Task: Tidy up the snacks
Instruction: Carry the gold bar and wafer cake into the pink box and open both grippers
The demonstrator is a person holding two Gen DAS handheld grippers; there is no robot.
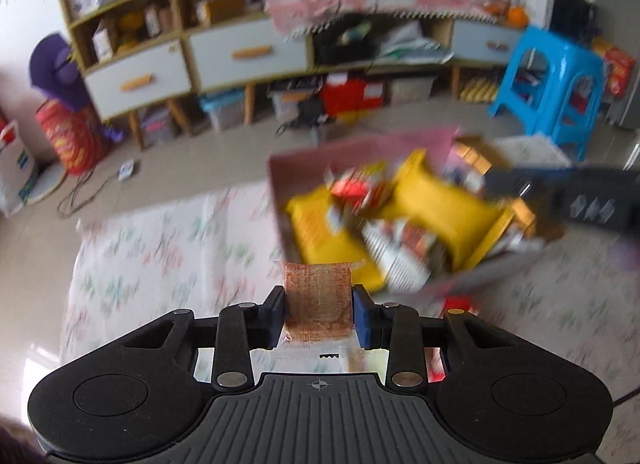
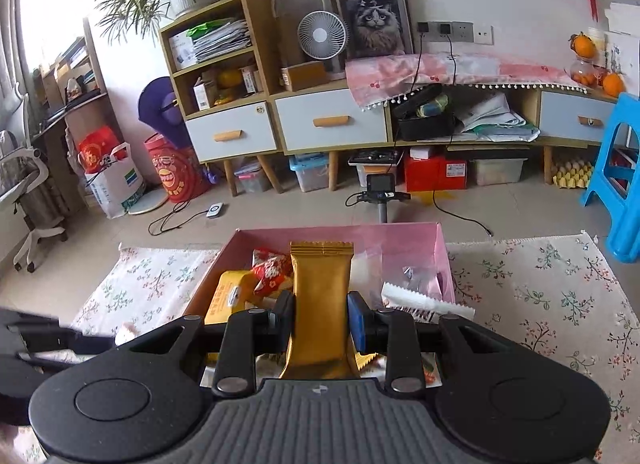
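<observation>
Floral cloth [image 2: 560, 304] under pink box [image 2: 400, 232]; left gripper [image 1: 319, 314] pinching brown snack packet [image 1: 318, 300]; right gripper [image 2: 321, 322] pinching gold wrapper [image 2: 321, 304].

The left wrist view looks forward along its own fingers from low over the floral cloth [image 1: 152, 256], facing the cabinet [image 1: 248, 52] wall, with the pink box [image 1: 280, 176] close ahead to its right and blurred. The right wrist view sits just behind and above the same pink box [image 2: 400, 240], facing that cabinet [image 2: 332, 124] squarely and sharply. Both share the box, the cloth [image 2: 540, 296], the cabinet and the blue stool [image 1: 556, 76], which the right wrist view shows at its right edge [image 2: 624, 184].
</observation>
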